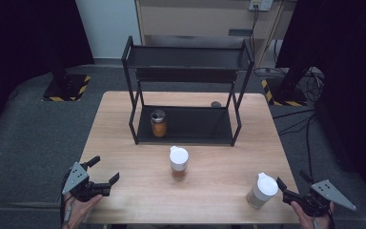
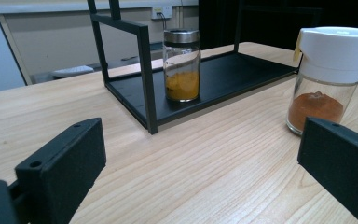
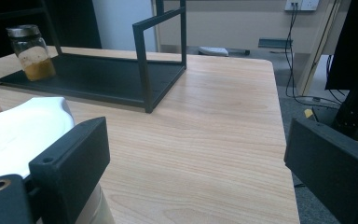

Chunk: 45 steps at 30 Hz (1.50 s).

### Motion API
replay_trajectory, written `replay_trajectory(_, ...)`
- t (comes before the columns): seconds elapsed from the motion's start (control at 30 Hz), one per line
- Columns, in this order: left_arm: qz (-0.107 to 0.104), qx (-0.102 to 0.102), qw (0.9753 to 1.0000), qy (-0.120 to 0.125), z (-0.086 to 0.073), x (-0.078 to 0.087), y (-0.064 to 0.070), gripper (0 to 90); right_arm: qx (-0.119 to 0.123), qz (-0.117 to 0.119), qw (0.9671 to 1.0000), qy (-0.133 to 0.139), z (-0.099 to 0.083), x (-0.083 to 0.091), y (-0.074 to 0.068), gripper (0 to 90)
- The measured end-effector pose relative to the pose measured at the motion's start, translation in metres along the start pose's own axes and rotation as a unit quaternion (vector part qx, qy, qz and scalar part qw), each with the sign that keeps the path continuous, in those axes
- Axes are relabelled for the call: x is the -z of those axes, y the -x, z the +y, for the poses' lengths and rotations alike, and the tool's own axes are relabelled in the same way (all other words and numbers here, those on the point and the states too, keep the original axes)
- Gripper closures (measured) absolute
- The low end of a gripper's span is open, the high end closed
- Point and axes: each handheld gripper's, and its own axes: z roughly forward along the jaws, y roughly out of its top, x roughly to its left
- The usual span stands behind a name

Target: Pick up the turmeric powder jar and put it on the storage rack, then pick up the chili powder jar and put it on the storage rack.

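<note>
Both grippers gape wide, holding nothing. High view: left gripper (image 1: 104, 175) lower left, right gripper (image 1: 286, 189) lower right, just beside a white-capped jar (image 1: 262, 190). Second white-lidded spice jar (image 1: 178, 162) stands mid-frame on the table (image 1: 219, 176); steel-lidded jar (image 1: 158, 123) sits on the rack (image 1: 186, 125) lower shelf.

Left gripper view: spice jar at right, near the right jaw.

Right gripper view: white cap at lower left, close behind the left jaw. Risk: a sideways nudge could topple it.

I see 3 upright spice jars: 1 metal-lidded (image 1: 158, 123) on the rack's bottom shelf (image 1: 195, 126), 2 white-capped (image 1: 178, 162) (image 1: 262, 190) on the table (image 1: 219, 167).
</note>
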Motion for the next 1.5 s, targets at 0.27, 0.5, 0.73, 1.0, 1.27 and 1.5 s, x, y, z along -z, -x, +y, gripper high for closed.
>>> replay_trajectory(0.27, -0.014, -0.003, 0.9999, 0.007, -0.002, 0.0, -0.003, 0.0, 0.001, 0.001, 1.0, -0.002, 0.0, 0.0, 0.0, 6.6)
replay_trajectory(0.5, -0.022, -0.005, 0.9997, 0.008, -0.002, -0.001, -0.003, 0.0, 0.002, 0.0, 1.0, 0.0, 0.001, 0.0, 0.0, 6.5)
replay_trajectory(0.73, -0.029, 0.0, 0.9995, 0.008, -0.002, -0.002, -0.005, 0.0, 0.0, -0.003, 1.0, 0.004, 0.002, 0.001, -0.001, 6.2)
replay_trajectory(1.0, -0.033, 0.006, 0.9994, 0.003, -0.002, -0.003, -0.007, 0.0, -0.005, 0.001, 0.9999, 0.014, 0.012, -0.001, 0.0, 5.4)
replay_trajectory(1.27, -0.034, 0.008, 0.9994, 0.002, -0.002, -0.003, -0.007, 0.0, -0.003, 0.018, 0.9997, 0.019, 0.032, -0.005, -0.002, 5.4)
replay_trajectory(1.5, -0.037, 0.009, 0.9993, 0.0, -0.002, -0.004, -0.008, 0.0, 0.009, 0.04, 0.9989, 0.02, 0.051, -0.014, -0.011, 5.4)
